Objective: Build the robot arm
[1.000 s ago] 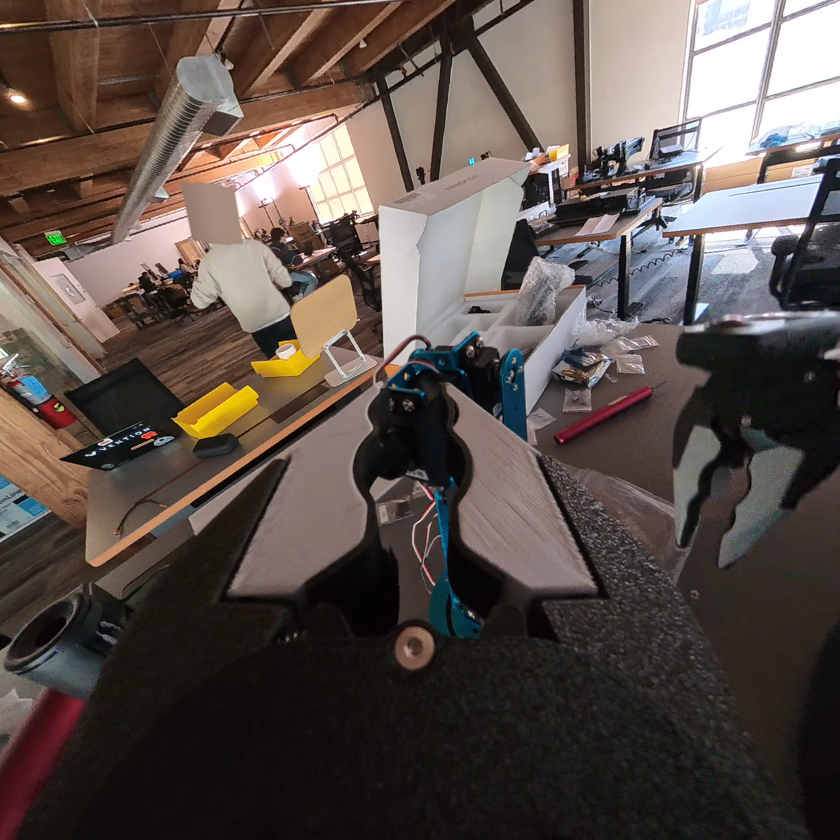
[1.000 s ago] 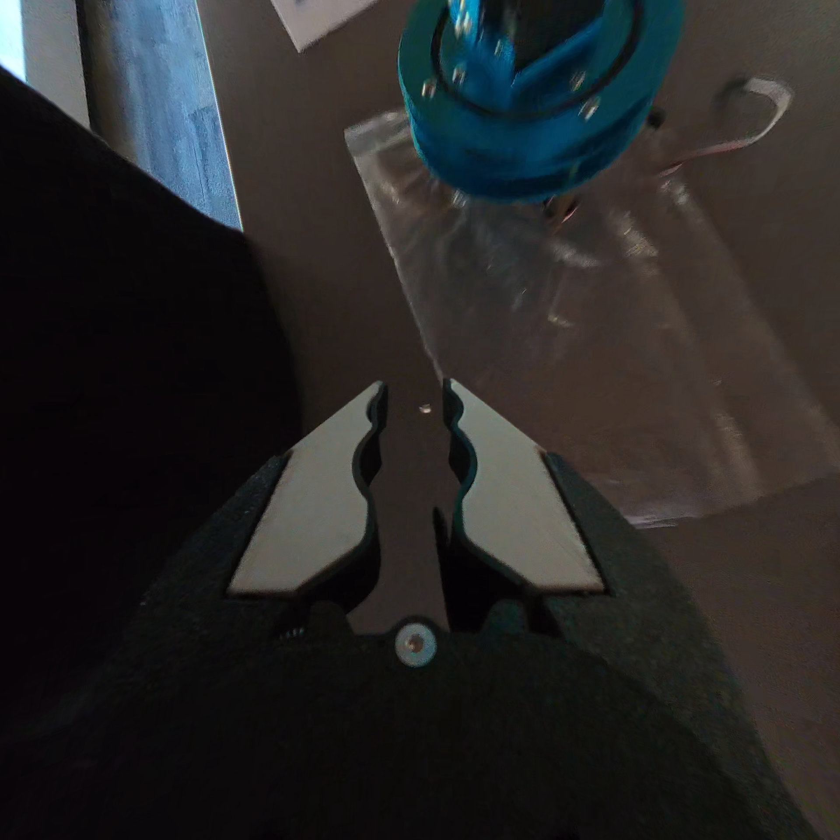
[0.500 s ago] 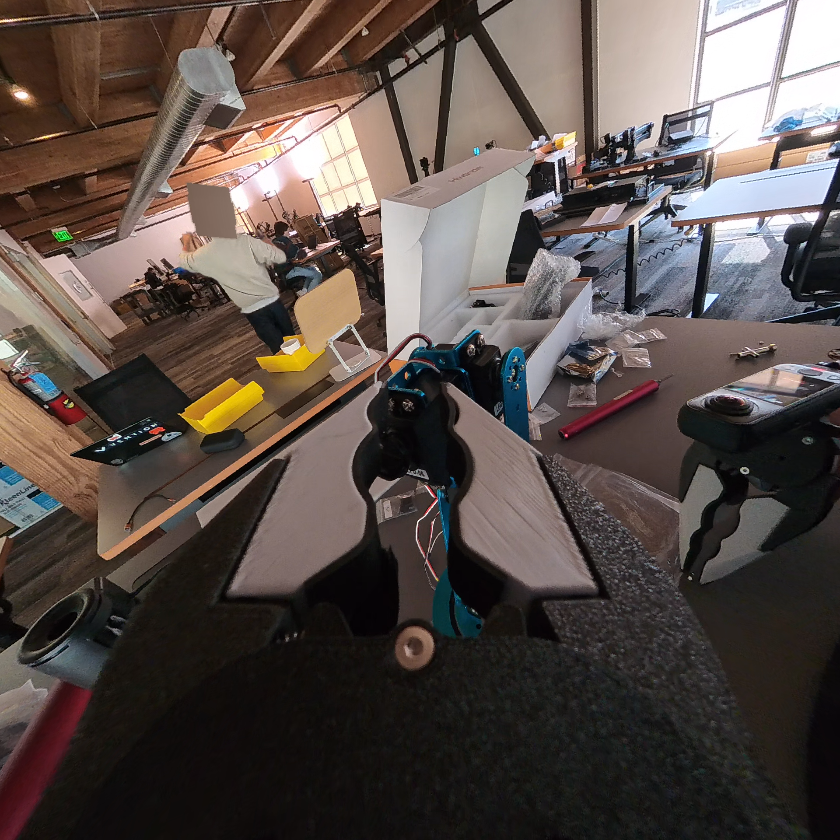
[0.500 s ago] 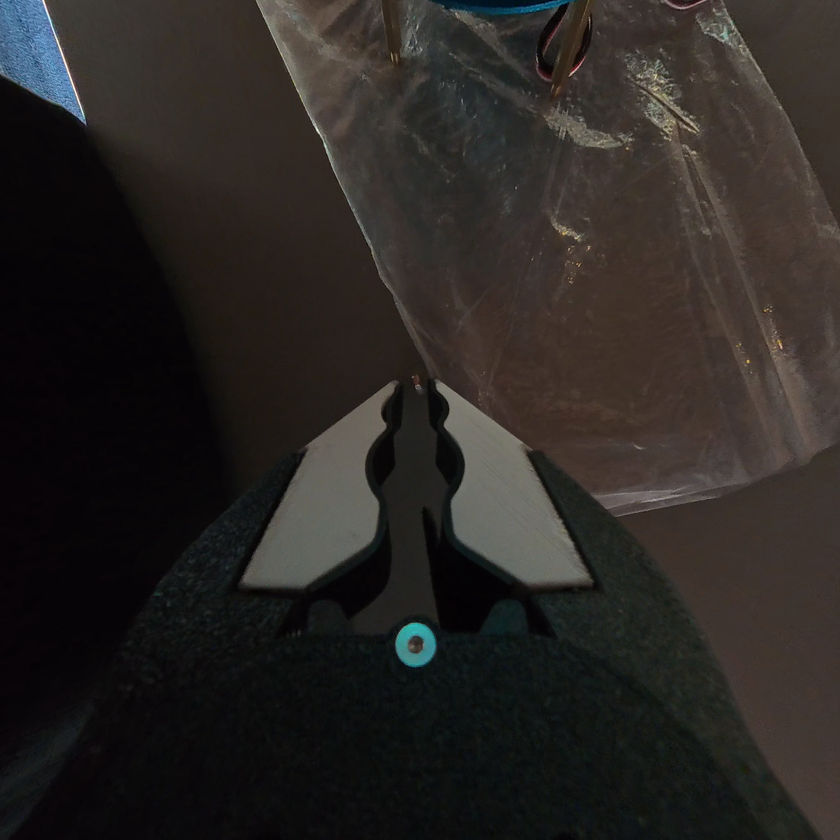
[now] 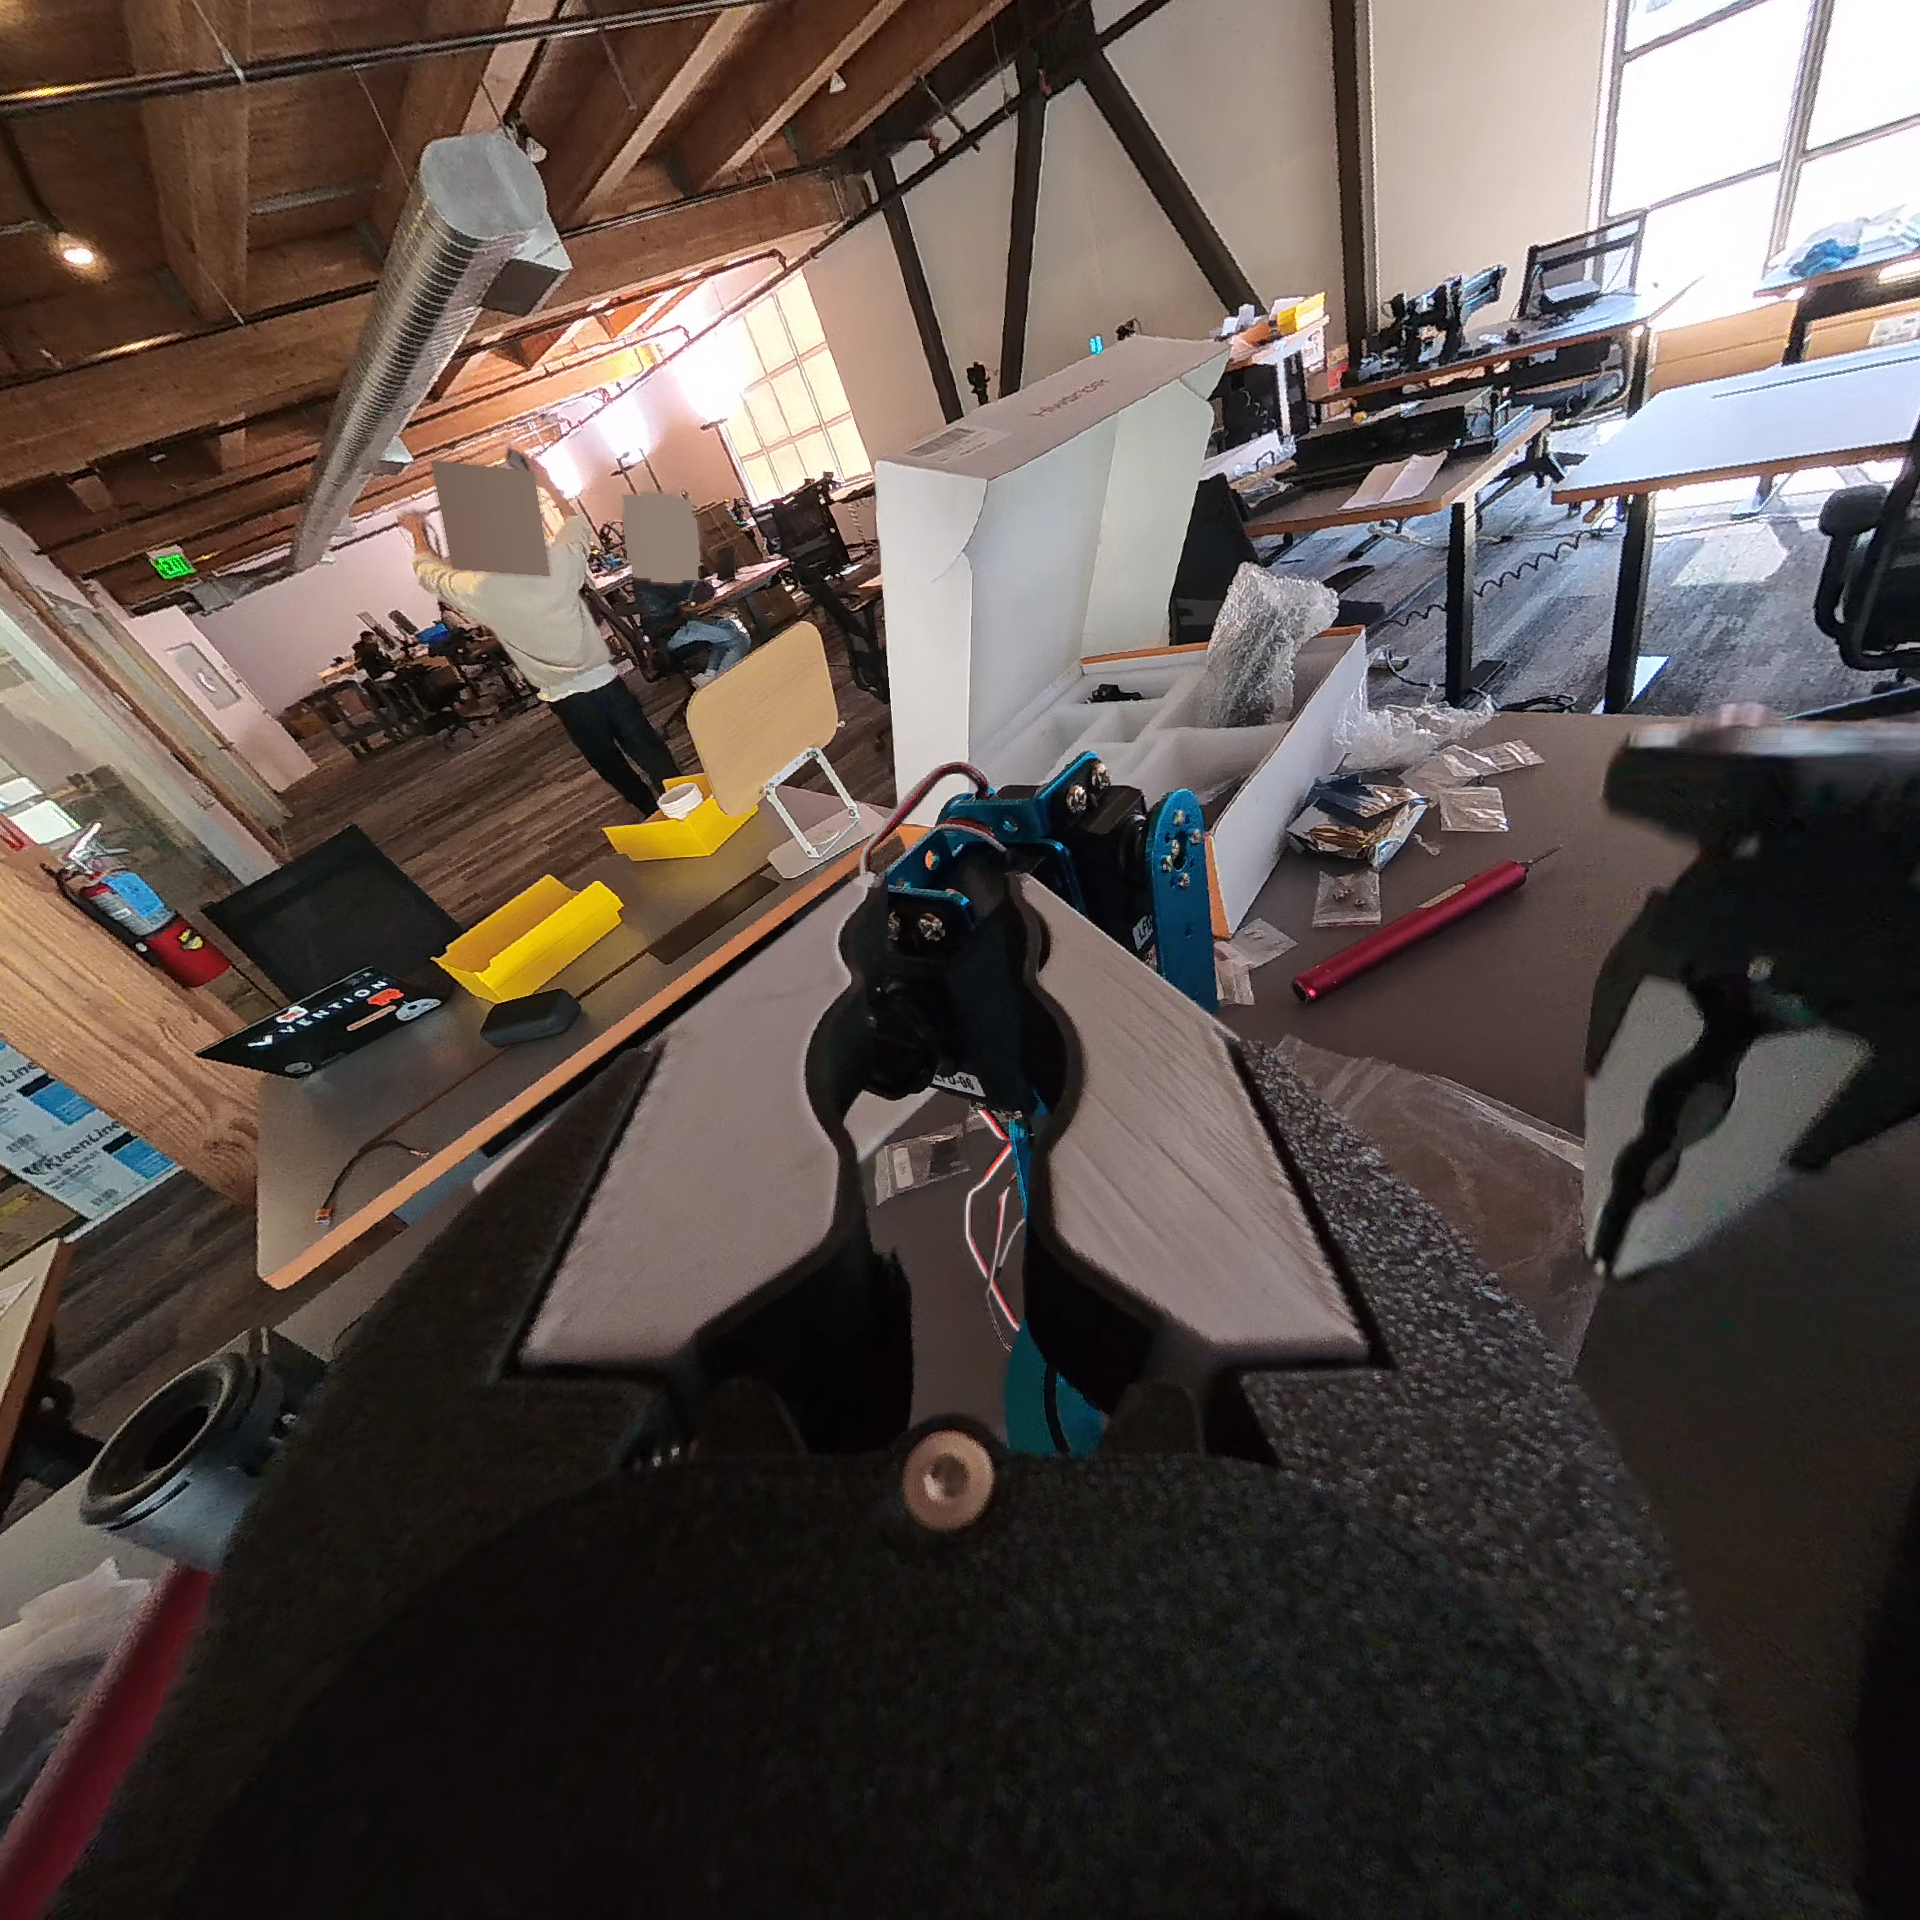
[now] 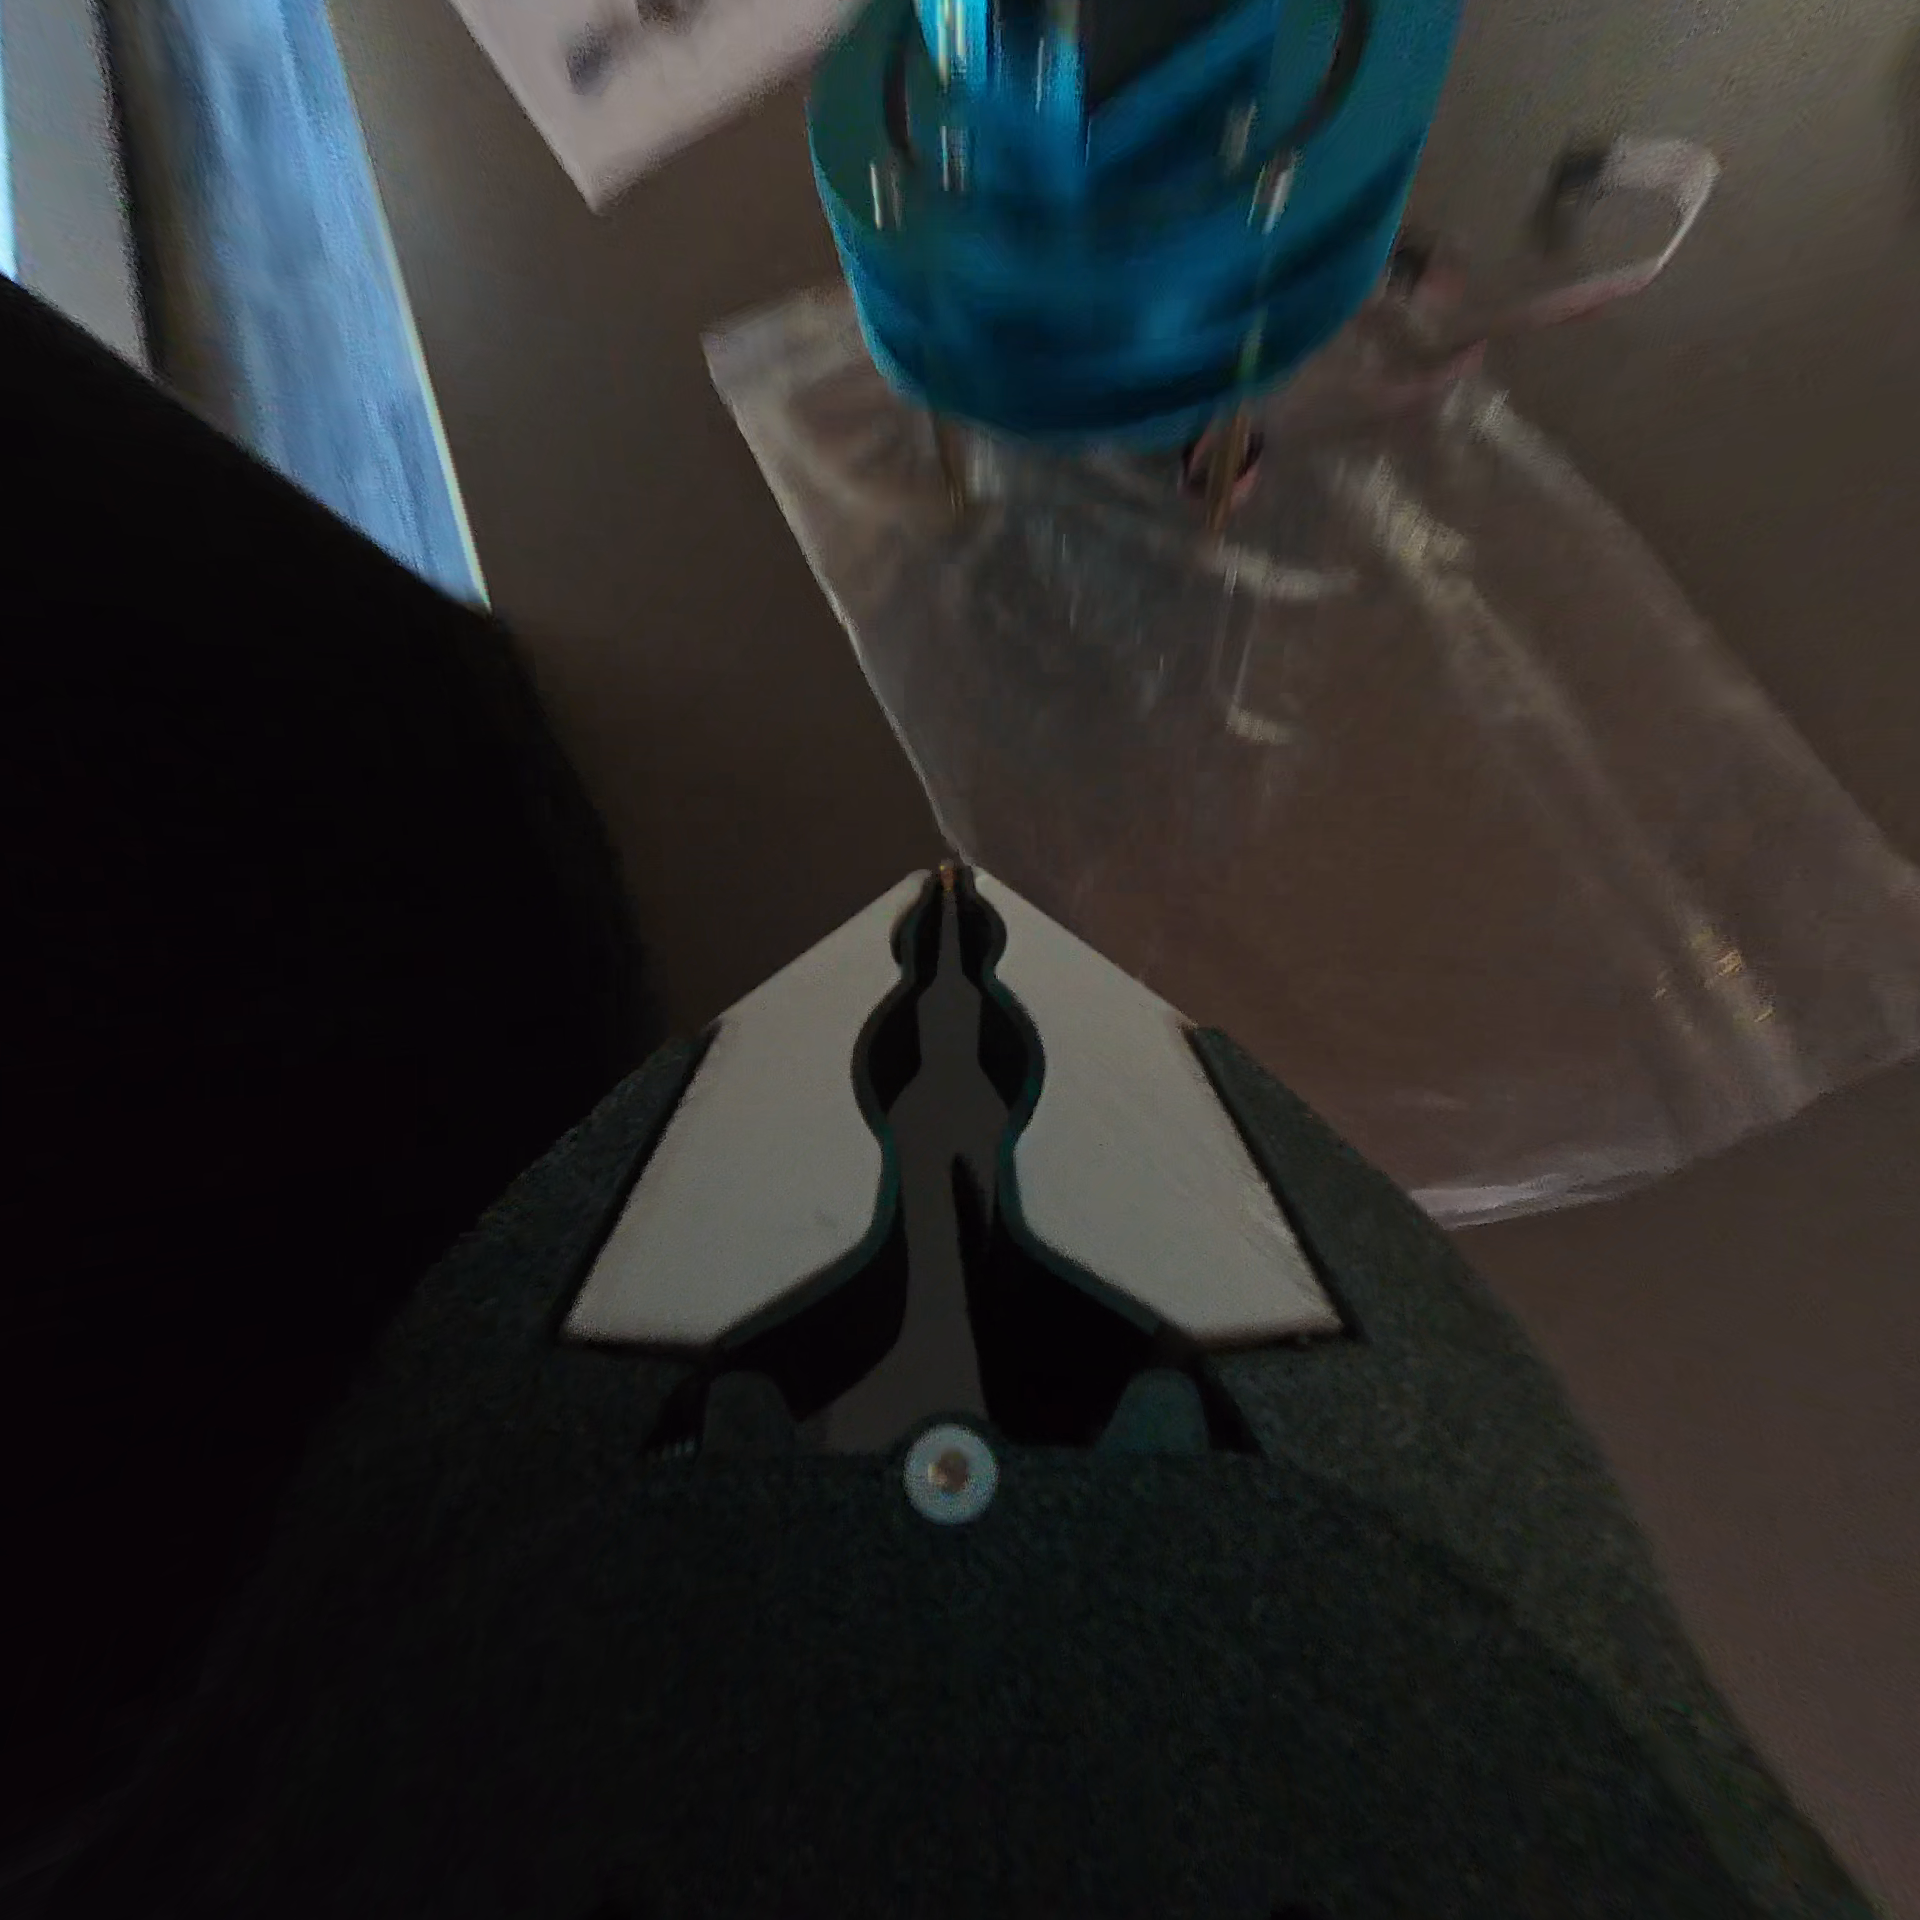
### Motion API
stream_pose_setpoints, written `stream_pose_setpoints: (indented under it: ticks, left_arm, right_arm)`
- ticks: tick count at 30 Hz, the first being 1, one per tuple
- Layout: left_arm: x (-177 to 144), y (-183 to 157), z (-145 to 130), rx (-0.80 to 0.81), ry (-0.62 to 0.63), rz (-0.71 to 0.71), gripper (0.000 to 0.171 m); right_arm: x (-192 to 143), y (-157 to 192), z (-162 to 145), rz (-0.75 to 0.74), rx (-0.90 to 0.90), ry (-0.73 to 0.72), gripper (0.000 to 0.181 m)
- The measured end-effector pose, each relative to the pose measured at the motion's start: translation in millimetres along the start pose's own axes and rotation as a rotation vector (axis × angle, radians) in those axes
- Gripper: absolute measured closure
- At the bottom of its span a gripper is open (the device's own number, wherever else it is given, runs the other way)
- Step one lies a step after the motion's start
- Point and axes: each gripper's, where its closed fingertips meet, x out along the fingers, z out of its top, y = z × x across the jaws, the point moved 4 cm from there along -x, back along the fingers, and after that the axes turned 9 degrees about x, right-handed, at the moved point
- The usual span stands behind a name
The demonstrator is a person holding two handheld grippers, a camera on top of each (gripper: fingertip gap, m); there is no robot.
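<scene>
Since a second ago our right gripper (image 6: 951,883) has pressed its jaws together on what seems a tiny brass screw (image 6: 948,864) — blurred, so we hedge. Our left gripper (image 5: 951,971) stays clamped on the blue-and-black servo arm (image 5: 1039,862), upright above the clear bag (image 6: 1403,831) — round blue base (image 6: 1122,239) nearby.

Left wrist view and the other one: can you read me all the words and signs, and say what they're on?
I can't copy out writing, but these things carry it:
Black laptop: stickers with big lettering.
White box lid: small print and a barcode label.
Green ceiling sign: lit letters.
Blue-and-white poster: printed words.
Black servo: tiny label, too small to read.
White paper: too blurred to read.
</scene>
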Motion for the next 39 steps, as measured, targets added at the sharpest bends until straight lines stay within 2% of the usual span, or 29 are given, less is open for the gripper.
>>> stream_pose_setpoints:
  ticks: [2,6,8,9,11,12,17,19,22,29,39]
  left_arm:
    - [0,0,0,0.008,0.001,0.004,0.150]
    - [-1,0,0,0.003,-0.005,0.001,0.150]
    - [-1,0,-1,0.006,-0.010,-0.006,0.150]
    - [-1,0,-1,0.009,-0.013,-0.011,0.150]
    - [-1,0,-1,0.028,-0.017,-0.024,0.150]
    - [-2,0,-2,0.037,-0.021,-0.031,0.150]
    - [-8,3,-3,-0.020,-0.091,-0.082,0.147]
    - [-13,5,-3,-0.053,-0.119,-0.098,0.145]
    - [-16,4,-5,-0.084,-0.139,-0.149,0.144]
    - [-9,0,-7,-0.049,-0.142,-0.222,0.135]
    - [-10,3,-10,-0.081,-0.184,-0.280,0.136]
  right_arm:
    - [-27,11,44,-0.003,0.008,-0.148,0.179]
    - [-99,47,169,-0.084,-0.086,-0.491,0.179]
    - [-109,62,217,-0.074,-0.103,-0.496,0.180]
    - [-109,62,236,-0.121,-0.110,-0.476,0.180]
    - [-97,62,259,-0.141,-0.120,-0.378,0.180]
    - [-88,62,266,-0.137,-0.109,-0.313,0.181]
    - [-73,56,288,-0.161,-0.034,-0.216,0.180]
    - [-72,60,289,-0.119,0.002,-0.191,0.181]
    - [-66,61,284,-0.141,0.031,-0.137,0.180]
    - [-56,60,278,-0.183,0.092,-0.046,0.180]
    - [-53,59,281,-0.226,0.111,-0.024,0.180]
